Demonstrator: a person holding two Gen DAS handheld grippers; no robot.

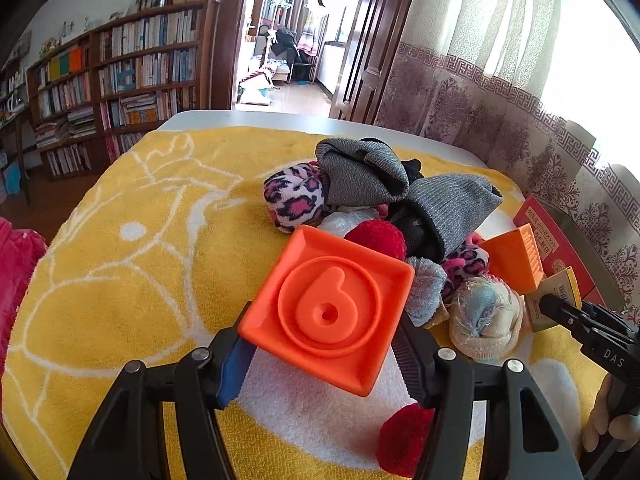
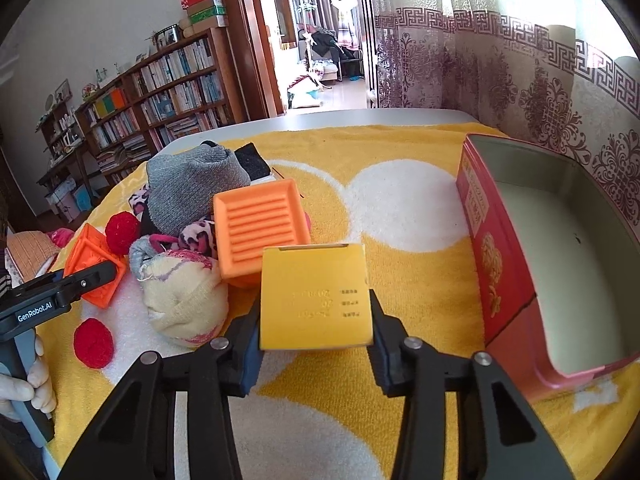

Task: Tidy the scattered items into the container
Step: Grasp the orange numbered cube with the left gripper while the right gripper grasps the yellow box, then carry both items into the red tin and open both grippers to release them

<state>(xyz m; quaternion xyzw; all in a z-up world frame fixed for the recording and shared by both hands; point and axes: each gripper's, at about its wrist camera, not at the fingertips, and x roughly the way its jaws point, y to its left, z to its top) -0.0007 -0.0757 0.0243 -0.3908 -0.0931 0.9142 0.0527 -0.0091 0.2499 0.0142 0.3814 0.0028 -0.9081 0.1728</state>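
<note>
Gripping the cube (image 1: 332, 312) in my left gripper (image 1: 324, 364) and the box (image 2: 316, 300) in my right gripper (image 2: 316, 344), both clamped, I lift level toward the tin (image 2: 496, 240).

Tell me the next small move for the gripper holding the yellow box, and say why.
Probably lift the right gripper and carry the yellow box right, over the red tin. The pads already clamp the box on both sides, and the tin stands open and looks empty just to its right.
</note>
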